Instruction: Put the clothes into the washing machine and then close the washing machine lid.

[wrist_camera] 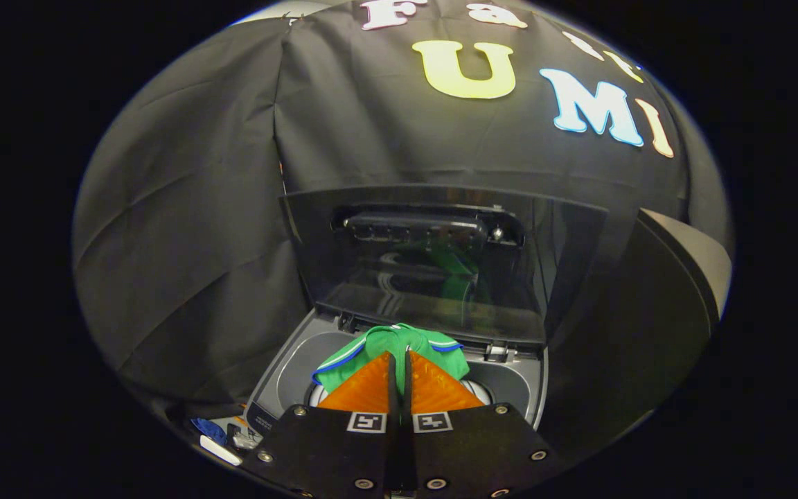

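A green garment [399, 343] with blue and white trim hangs from my gripper [400, 353], bunched at the tips of the two orange fingers [364, 388]. The fingers are pressed together on the cloth. The garment hangs over the round opening of the grey washing machine [288, 367], directly below the fingers. The machine's dark see-through lid [440, 263] stands upright behind the opening, and a green reflection of the garment shows in it.
Small items, one blue and one white [222, 443], lie beside the machine's near left corner. A dark rounded object [690, 263] stands to the right of the lid. The black cloth wall hangs close behind the machine.
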`<state>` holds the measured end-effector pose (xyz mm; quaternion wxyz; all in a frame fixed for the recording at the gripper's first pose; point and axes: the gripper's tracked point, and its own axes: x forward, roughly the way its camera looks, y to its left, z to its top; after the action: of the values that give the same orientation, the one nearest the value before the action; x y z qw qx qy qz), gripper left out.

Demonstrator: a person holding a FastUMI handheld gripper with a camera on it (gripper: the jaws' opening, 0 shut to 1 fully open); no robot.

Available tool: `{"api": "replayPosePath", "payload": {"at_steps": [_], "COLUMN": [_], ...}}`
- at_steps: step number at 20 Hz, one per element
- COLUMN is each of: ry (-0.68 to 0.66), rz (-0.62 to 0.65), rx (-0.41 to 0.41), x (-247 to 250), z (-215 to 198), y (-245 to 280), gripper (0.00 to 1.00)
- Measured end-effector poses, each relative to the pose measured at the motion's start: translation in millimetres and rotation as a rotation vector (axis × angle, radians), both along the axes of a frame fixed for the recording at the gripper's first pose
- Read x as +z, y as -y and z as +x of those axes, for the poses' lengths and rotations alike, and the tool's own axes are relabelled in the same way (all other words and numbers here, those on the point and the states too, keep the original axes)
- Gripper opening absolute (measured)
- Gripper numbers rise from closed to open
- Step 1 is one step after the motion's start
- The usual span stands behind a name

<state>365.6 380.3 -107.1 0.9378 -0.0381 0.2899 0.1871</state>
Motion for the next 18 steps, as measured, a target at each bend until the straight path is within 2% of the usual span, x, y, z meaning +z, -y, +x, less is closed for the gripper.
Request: {"api": "replayPosePath", "payload": {"at_steps": [7,12,17,18], "ry": [-0.057,-0.135,-0.075,-0.057], "rz": [-0.035,-0.049,-0.068,-0.06], "rx": [0.009,0.004,-0.022,-0.022], "x": [-43,-74,-58,-52], "z": [-3,-14,-9,-11], "y": [-6,0,16,16], "gripper": [0.02,0.13,0.97,0.97]}}
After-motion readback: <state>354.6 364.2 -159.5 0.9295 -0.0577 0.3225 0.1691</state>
